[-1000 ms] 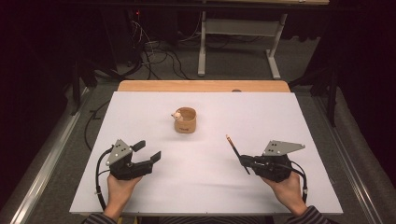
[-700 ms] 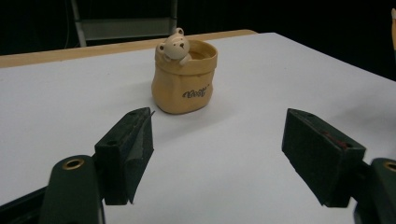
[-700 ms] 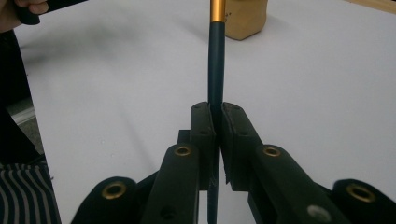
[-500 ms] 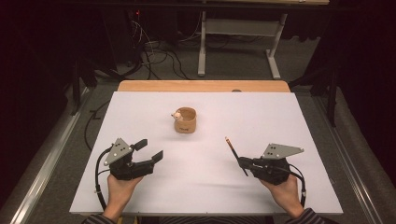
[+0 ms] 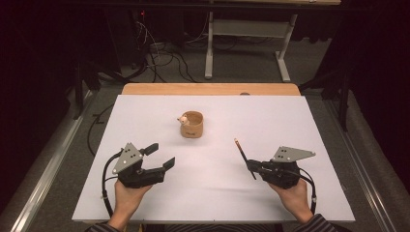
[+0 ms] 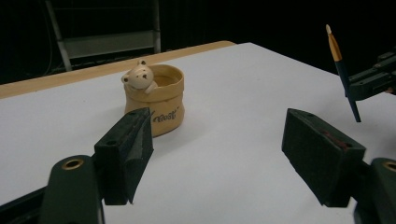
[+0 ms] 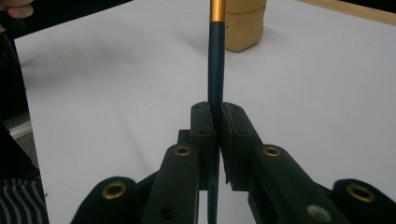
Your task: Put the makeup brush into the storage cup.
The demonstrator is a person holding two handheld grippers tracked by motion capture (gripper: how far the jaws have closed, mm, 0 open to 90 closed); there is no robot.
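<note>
**Dark pencil clamped, bear pot waiting**

Dark-blue pencil [image 7: 215, 70] sits pinched in the right gripper [image 5: 255, 166], near-side right of the bear pot [image 5: 191, 124]. Left gripper [image 5: 162, 155] gapes empty, near-side left. Probably aim the tip over the pot's mouth before letting go.

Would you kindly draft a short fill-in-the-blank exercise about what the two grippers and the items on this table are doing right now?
1. The right gripper is shut on a dark ____ with a gold band.
2. The left gripper has its jaws ____ and holds nothing.
3. A small ____ figure peeks over the rim of the tan cup.
4. The cup stands on a ____ sheet that covers the table.

Missing words: pencil; open; bear; white
</note>
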